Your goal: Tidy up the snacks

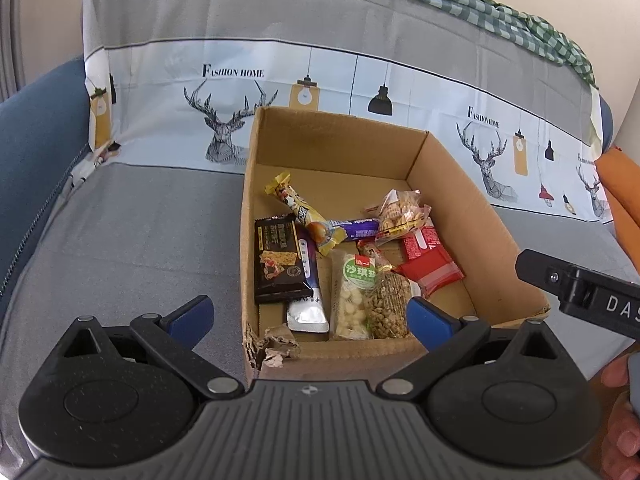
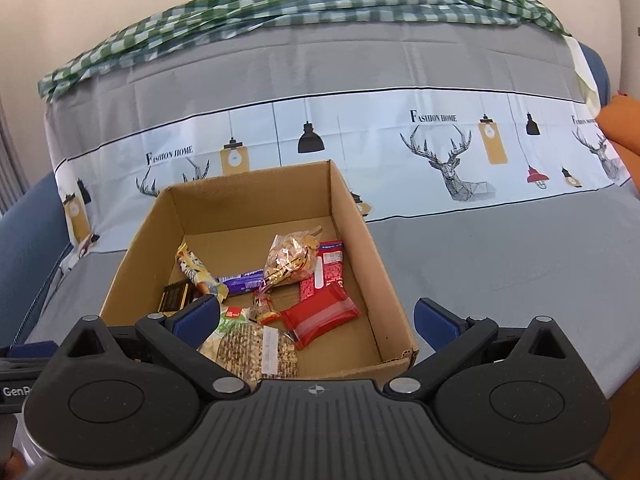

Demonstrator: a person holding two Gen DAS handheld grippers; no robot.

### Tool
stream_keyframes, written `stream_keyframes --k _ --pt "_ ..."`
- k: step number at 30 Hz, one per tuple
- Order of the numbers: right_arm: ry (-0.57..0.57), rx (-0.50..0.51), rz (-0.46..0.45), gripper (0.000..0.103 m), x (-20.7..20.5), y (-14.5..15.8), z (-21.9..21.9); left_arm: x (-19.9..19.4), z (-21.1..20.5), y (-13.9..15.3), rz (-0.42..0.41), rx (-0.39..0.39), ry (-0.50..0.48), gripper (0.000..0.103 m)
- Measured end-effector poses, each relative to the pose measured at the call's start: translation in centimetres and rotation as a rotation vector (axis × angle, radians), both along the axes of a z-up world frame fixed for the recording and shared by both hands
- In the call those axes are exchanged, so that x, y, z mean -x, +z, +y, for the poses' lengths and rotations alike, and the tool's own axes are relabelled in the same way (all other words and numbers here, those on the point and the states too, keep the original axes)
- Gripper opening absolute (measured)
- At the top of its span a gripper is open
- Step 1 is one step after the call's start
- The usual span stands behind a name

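Note:
An open cardboard box (image 1: 452, 184) (image 2: 360, 232) sits on a grey sofa seat and holds several snack packs: a black cracker pack (image 1: 280, 260), a yellow bar (image 1: 300, 210), a purple bar (image 1: 356, 227) (image 2: 244, 280), a clear cookie bag (image 1: 402, 212) (image 2: 290, 258), red packs (image 1: 428, 266) (image 2: 320, 314), a green-label pack (image 1: 354, 296) and a nut bag (image 1: 390, 306) (image 2: 256, 350). My left gripper (image 1: 308, 318) is open and empty over the box's near edge. My right gripper (image 2: 316, 316) is open and empty over the box's near right part.
The sofa backrest wears a grey cover with a deer print (image 2: 444, 160) and a green checked cloth (image 2: 280, 4) on top. An orange cushion (image 1: 624, 184) lies at the right. The right gripper's body (image 1: 580, 288) shows at the left wrist view's right edge.

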State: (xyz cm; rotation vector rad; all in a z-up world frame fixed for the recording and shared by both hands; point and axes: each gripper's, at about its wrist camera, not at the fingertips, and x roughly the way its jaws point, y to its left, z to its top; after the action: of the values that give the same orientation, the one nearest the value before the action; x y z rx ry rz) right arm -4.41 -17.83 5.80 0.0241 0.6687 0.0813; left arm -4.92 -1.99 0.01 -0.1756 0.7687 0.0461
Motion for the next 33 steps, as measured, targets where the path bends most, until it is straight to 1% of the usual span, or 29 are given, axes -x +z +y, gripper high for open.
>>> stream_keyframes --k 3,5,9,23,33 --pt "0.01 0.008 -0.007 0.102 0.04 0.07 0.21 0.2 -0.37 0.22 -0.019 -0.049 0.007 0.102" --pt "0.008 0.009 -0.009 0.102 -0.11 0.12 0.23 0.28 -0.53 0.3 -0.024 -0.063 0.003 0.102" --pt "0.002 0.004 -0.002 0.102 -0.29 -0.01 0.24 0.4 -0.57 0.36 -0.024 -0.05 -0.007 0.102" --pt "0.019 0.045 0.003 0.102 -0.46 -0.32 0.81 0.18 -0.21 0.2 -0.003 -0.015 -0.001 0.102" --pt "0.02 0.047 0.003 0.102 -0.5 -0.29 0.76 0.18 -0.25 0.2 -0.002 -0.011 0.001 0.102"
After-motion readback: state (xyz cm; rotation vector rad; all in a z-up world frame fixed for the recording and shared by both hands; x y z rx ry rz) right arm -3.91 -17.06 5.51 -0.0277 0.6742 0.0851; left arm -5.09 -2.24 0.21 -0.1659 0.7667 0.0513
